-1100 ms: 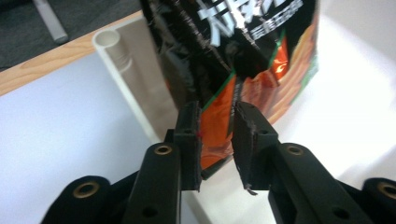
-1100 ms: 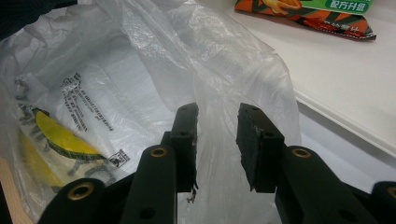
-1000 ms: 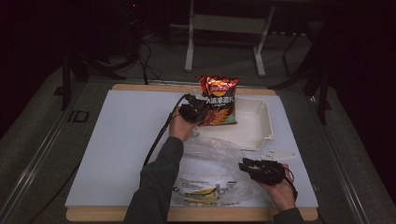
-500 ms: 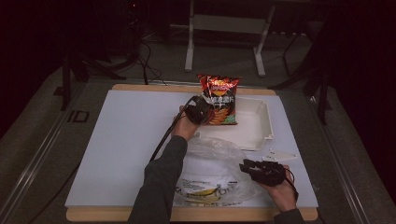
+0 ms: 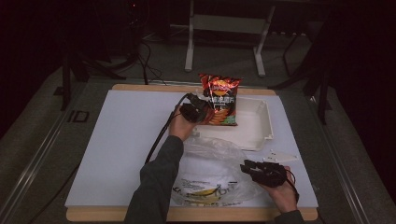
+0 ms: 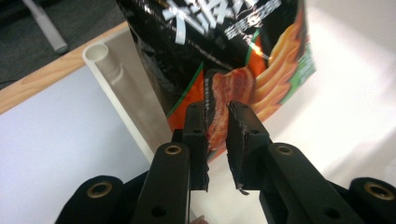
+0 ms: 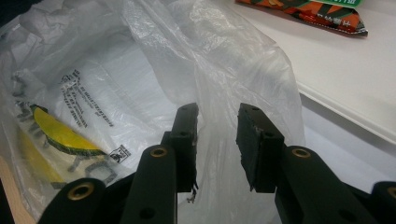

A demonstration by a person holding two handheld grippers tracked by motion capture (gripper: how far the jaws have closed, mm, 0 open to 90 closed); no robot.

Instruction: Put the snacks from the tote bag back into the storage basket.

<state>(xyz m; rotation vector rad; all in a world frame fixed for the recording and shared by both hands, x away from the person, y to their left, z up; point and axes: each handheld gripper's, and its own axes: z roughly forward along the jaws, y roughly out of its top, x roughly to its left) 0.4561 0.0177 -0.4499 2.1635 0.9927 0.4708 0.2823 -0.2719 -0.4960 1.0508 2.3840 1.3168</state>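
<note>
A red and black chip bag stands upright at the left end of a white tray. My left gripper is at the bag's lower left corner. In the left gripper view, the jaws are shut on the bag's lower edge. A clear plastic shopping bag with yellow print lies near the front edge. My right gripper rests at its right side. In the right gripper view, the jaws stand apart with loose bag film between them, and the pads do not press on it.
The table is covered by a white mat with a wooden edge showing at the front and back. The tray's rim runs beside the chip bag. A cable trails from the left gripper over the mat. Dark floor and metal stands lie beyond.
My left gripper has shifted slightly to the right at the chip bag's corner. The right gripper and the plastic bag have not moved.
</note>
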